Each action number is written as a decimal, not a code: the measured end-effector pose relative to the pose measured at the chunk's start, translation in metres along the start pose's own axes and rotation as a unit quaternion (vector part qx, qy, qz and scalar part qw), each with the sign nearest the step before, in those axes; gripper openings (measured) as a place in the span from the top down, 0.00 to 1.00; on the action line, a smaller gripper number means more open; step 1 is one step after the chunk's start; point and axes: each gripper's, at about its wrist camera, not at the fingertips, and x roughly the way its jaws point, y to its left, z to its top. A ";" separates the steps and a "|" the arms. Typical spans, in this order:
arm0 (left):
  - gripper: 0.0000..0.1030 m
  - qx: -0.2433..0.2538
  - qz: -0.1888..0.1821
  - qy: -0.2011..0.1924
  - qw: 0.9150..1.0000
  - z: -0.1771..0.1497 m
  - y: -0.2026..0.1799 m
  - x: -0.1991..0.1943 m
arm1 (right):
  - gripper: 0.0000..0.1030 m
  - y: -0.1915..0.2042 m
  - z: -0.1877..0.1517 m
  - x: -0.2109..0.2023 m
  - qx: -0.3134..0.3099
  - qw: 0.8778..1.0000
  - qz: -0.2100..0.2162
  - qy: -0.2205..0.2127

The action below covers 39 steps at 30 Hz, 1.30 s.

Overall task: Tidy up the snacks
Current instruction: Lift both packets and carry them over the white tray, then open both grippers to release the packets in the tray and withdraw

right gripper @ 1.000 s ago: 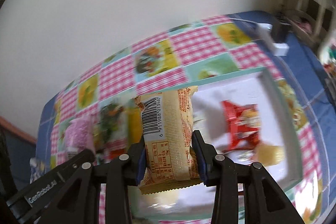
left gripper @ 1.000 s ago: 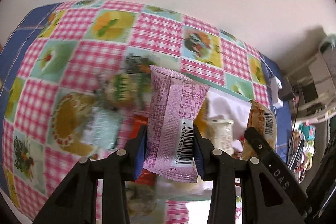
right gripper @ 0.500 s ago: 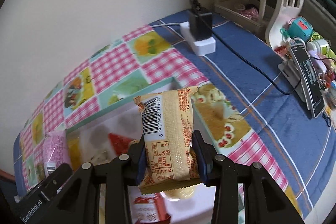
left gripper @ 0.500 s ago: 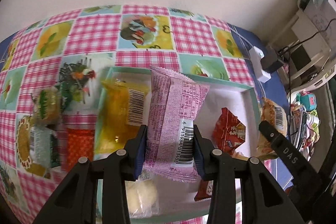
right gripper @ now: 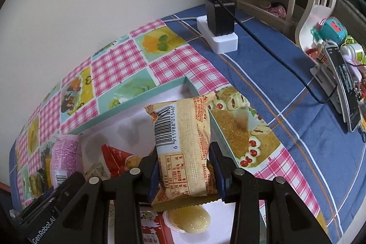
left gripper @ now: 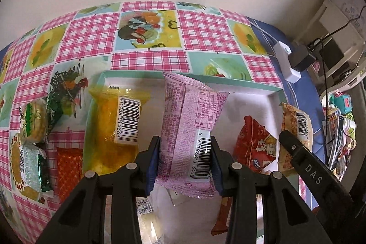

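One pink packet (left gripper: 186, 129) is clamped in the left claw (left gripper: 184, 166), one tan packet (right gripper: 183, 148) in the right claw (right gripper: 184, 172) — lower tray (left gripper: 135, 74) contents are hidden behind both.

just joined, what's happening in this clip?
A person is sorting snacks with two handheld grippers. The left gripper is shut on a pink packet; the right gripper is shut on a tan packet. Both hang over the teal-rimmed box, which already holds a yellow packet and a red packet.
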 end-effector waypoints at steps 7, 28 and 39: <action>0.46 0.000 0.003 -0.007 1.000 0.003 -0.002 -0.008 | 0.59 0.001 0.000 0.001 -0.006 1.000 -0.005 0.006; 0.16 -0.031 0.092 -0.025 0.995 0.007 0.020 -0.035 | 0.19 0.013 0.001 -0.014 -0.022 0.999 0.025 0.006; 0.00 -0.061 0.146 -0.032 0.987 0.004 0.044 -0.032 | 0.00 0.022 -0.006 -0.019 -0.031 0.999 0.028 0.003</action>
